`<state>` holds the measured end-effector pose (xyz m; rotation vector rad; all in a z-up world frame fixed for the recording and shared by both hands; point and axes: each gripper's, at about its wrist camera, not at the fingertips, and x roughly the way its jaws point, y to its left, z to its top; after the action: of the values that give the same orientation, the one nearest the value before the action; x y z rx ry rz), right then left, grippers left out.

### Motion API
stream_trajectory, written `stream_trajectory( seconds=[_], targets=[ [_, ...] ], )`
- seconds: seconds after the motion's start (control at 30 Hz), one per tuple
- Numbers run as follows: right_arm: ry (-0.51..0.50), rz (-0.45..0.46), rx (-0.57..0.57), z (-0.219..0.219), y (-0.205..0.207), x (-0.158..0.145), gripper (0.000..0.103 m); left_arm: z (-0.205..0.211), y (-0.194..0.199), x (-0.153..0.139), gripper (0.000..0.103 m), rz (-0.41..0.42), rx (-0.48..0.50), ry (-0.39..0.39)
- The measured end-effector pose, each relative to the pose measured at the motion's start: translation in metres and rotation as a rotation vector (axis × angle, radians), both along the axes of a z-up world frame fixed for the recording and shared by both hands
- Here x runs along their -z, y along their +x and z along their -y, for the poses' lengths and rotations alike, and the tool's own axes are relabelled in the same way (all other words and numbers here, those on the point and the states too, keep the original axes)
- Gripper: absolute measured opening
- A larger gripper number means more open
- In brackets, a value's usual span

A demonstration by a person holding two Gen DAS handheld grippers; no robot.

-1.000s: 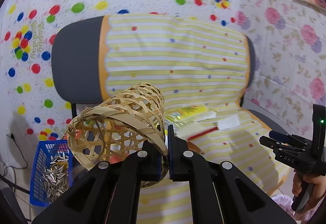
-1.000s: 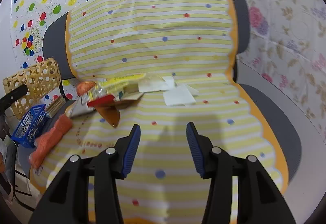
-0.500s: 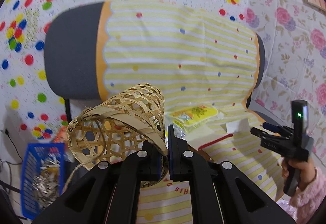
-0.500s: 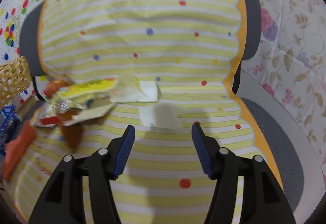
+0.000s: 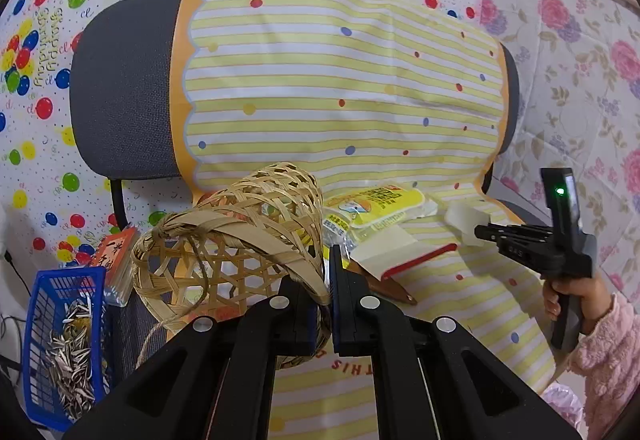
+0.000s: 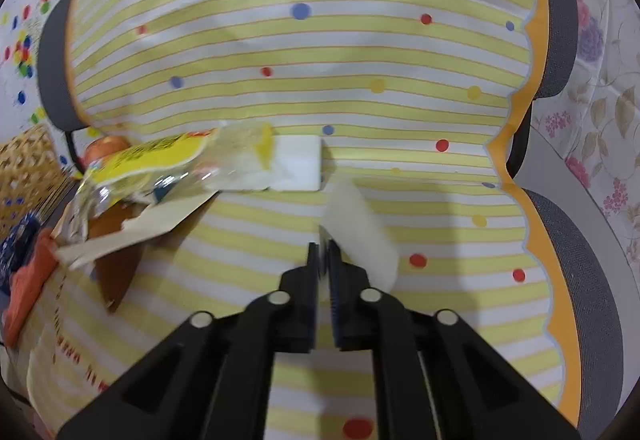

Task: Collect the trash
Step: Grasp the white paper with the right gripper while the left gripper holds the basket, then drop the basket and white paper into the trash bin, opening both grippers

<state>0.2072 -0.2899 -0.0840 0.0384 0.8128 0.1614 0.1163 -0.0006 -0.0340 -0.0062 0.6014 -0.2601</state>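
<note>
left gripper clamped on open-weave bamboo basket's rim, held near to receive trash | right gripper just closed on white paper scrap, raised off yellow-striped chair cover | wrappers remain beside

Both views bright, evenly lit, soft indoor light. Strong fisheye bend; dark vignette in the corners. Left wrist view sharp throughout. Right wrist view softer: motion blur on the white paper and the wrappers at left. Faint, soft shadow on the striped cloth beside the paper. Small glare on clear plastic of the wrappers.
</note>
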Motion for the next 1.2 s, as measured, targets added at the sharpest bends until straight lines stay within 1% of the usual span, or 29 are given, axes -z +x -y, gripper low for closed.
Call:
stream_trajectory(
  seconds=[0.13, 0.23, 0.33, 0.43, 0.53, 0.67, 0.8, 0.93, 1.03, 1.2],
  targets=[
    [0.043, 0.051, 0.004, -0.002, -0.051, -0.026, 0.003, 0.005, -0.02, -0.005, 0.006, 0.012, 0.025, -0.002],
    [0.043, 0.075, 0.021, -0.009, -0.089, -0.044, 0.003, 0.015, -0.039, -0.009, 0.006, 0.028, 0.059, 0.001],
    [0.04, 0.093, 0.039, -0.015, -0.136, -0.058, 0.003, 0.032, -0.065, -0.009, 0.006, 0.037, 0.114, -0.001],
    [0.023, 0.098, 0.061, -0.019, -0.177, -0.062, 0.003, 0.055, -0.093, -0.004, 0.006, 0.037, 0.192, 0.009],
    [0.034, 0.101, 0.106, -0.013, -0.214, -0.066, 0.003, 0.077, -0.116, 0.003, 0.006, 0.036, 0.267, 0.013],
    [0.024, 0.122, 0.188, -0.003, -0.26, -0.073, 0.003, 0.104, -0.148, 0.009, 0.006, 0.037, 0.382, -0.017],
    [0.01, 0.134, 0.268, 0.01, -0.303, -0.076, 0.003, 0.13, -0.179, 0.009, 0.006, 0.056, 0.487, -0.026],
    [-0.007, 0.118, 0.343, 0.025, -0.341, -0.075, 0.003, 0.157, -0.209, 0.012, 0.006, 0.068, 0.606, -0.026],
    [-0.01, 0.079, 0.409, 0.037, -0.369, -0.068, 0.004, 0.176, -0.227, 0.018, 0.006, 0.06, 0.679, -0.017],
    [0.009, -0.007, 0.498, 0.049, -0.406, -0.042, 0.004, 0.204, -0.246, 0.033, 0.006, 0.014, 0.778, 0.004]
  ],
)
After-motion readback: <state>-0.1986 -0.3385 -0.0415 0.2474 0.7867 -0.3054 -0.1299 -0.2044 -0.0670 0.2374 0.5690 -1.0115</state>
